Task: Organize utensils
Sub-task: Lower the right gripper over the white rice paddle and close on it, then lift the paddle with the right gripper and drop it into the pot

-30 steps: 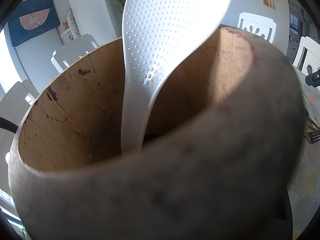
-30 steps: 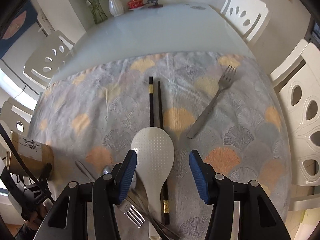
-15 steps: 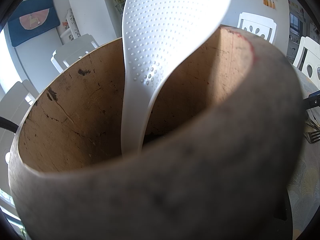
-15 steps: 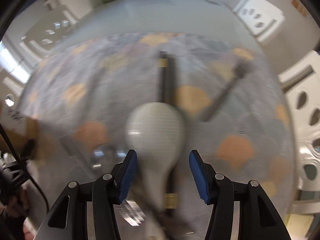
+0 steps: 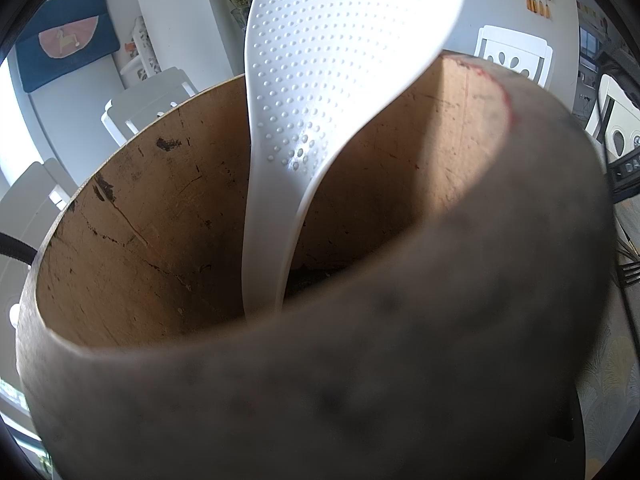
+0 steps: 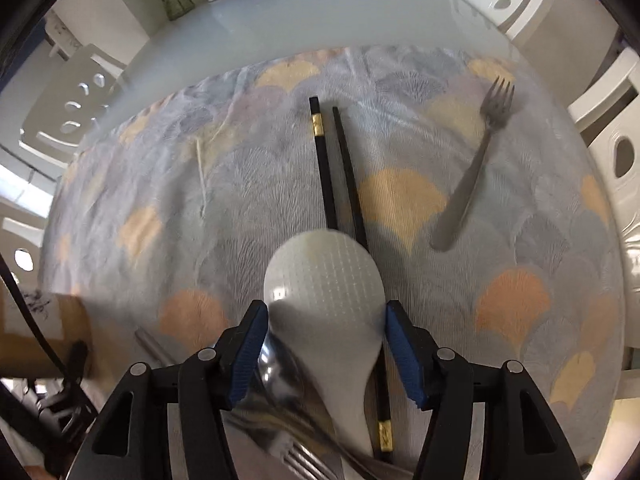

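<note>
- My right claw (image 6: 323, 350) points steeply down over the table, and its blue pads (image 6: 403, 354) have just been drawing apart; the head of a white rice paddle (image 6: 326, 286) lies between them, and the pads flank it on each side rather than clamp it.
- That paddle lies flat on the patterned tablecloth (image 6: 132, 184), head toward the far side, handle running back under the claw.
- A pair of black chopsticks (image 6: 338, 168) runs from under the paddle's head away to the far side; one gold-banded end shows near, right of the handle.
- Crowding the near left, a metal spoon (image 6: 280, 376) and a fork's tines (image 6: 304, 460) lie under and beside the paddle's handle, blurred.
- A second fork (image 6: 474, 168) lies well apart to the right, tines pointing far.
- At the left edge I see a brown holder (image 6: 36, 328), partly cut off.
- In my left view the wooden utensil holder (image 5: 360, 360) fills nearly everything, so close that I cannot tell how the left claw stands.
- Another white dimpled paddle (image 5: 340, 80) stands inside it, handle down, head rising above the far rim.
- White chairs (image 5: 516, 50) stand beyond the table.
</note>
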Available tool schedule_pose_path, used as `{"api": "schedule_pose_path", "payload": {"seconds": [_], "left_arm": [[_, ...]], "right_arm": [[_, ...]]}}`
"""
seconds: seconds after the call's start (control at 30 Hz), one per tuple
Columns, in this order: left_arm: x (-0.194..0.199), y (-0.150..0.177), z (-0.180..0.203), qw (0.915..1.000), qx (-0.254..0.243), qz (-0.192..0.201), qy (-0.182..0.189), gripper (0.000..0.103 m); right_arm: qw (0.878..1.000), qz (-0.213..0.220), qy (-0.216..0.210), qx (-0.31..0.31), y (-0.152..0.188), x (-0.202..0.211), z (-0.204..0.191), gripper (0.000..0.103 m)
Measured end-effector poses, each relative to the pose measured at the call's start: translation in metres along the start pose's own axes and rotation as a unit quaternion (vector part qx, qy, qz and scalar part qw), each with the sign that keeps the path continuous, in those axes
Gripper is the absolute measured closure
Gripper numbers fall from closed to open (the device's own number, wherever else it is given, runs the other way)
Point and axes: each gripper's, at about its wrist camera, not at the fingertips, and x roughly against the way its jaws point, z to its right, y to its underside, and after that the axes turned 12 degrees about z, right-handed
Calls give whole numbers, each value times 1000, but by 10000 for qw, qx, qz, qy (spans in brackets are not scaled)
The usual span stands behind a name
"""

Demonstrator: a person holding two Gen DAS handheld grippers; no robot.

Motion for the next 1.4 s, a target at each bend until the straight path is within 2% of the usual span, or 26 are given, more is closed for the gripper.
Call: {"api": "schedule_pose_path", "payload": {"seconds": [0.17,0.27,0.3,0.33,0.5,0.63,0.9,1.07,1.2,1.3,1.4], "left_arm": [[0,0,0,10000,2,0,1,0],[0,0,0,10000,3,1,2,0],[0,0,0,10000,2,1,2,0],[0,0,0,10000,2,1,2,0],[0,0,0,10000,2,1,0,0],[1,0,-1,10000,2,1,0,0],[1,0,-1,10000,-2,-1,-4,0],[1,0,-1,10000,-3,-1,-6,0],[1,0,-1,10000,-2,-1,-6,0],[1,0,-1,10000,-3,-1,-8,0],[1,0,-1,10000,-4,-2,-10,0]], "right_arm": [[9981,-125,289,527,-2,-12,-25,26],[9968,6,351,724,0,-12,-32,29],[9972,50,319,673,0,-11,-31,39],[9975,124,321,617,0,-9,-28,41],[9988,332,129,323,-1,5,-10,41],[9962,834,-148,175,0,41,6,41],[9855,1674,-272,6,6,118,21,41],[9756,2151,-435,43,-8,158,13,41],[9643,2542,-725,147,-21,190,-3,41],[9524,2849,-1063,225,-31,213,-22,41],[9365,3107,-1606,255,-43,235,-47,41]]}}
